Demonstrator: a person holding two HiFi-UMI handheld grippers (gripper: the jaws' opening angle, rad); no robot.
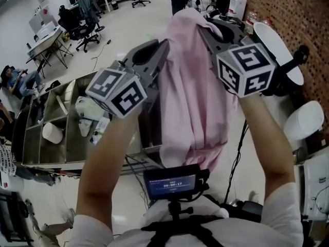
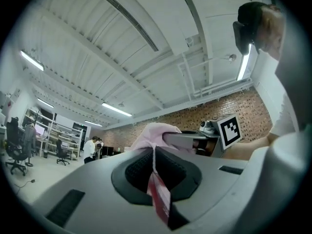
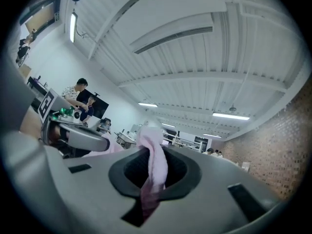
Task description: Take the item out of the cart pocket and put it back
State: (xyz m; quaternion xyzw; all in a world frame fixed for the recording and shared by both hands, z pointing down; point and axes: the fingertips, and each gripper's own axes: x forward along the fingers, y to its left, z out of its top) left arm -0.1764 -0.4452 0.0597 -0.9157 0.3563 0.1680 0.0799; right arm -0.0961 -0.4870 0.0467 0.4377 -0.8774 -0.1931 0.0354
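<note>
A small screen [image 1: 172, 183] sits close to the person's chest. Two bare arms reach up past it. The left gripper [image 1: 162, 46] is pinched tight on one top edge of a pink cloth [image 1: 193, 91]. The right gripper [image 1: 206, 31] is pinched tight on the other top edge. The cloth hangs down between them, up in the air and out of the cart [image 1: 31, 144]. The cart stands lower on the left, with white things [image 1: 88, 109] in its pockets. Far off are office chairs [image 1: 77, 27].
</note>
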